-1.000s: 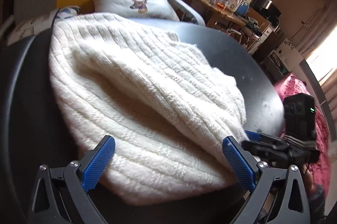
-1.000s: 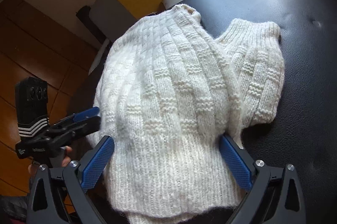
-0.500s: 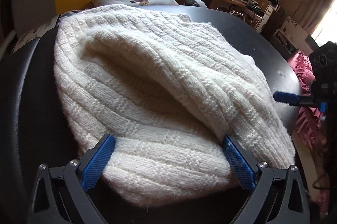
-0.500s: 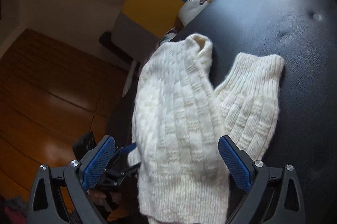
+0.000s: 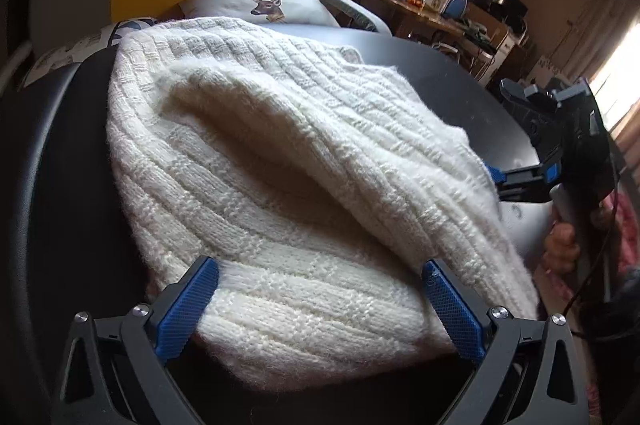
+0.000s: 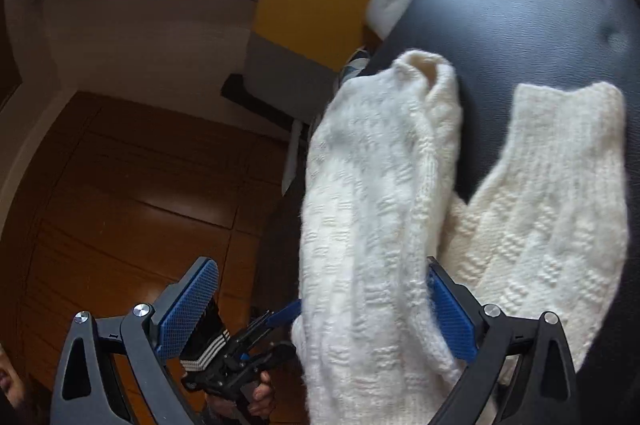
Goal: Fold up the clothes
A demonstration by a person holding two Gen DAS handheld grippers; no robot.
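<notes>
The white sweater (image 5: pixel 280 185) lies folded on the black table (image 5: pixel 460 85). The left gripper (image 5: pixel 320 305) and right gripper (image 6: pixel 320 305) both gape wide at its near hem, apparently gripping nothing.

Both wrist views sit close and low – sharing the sweater (image 5: pixel 288 161) – from opposite sides

One sweater (image 5: pixel 288 185), two tools (both spread) — perhaps one cushion (image 5: pixel 260 10).
</notes>
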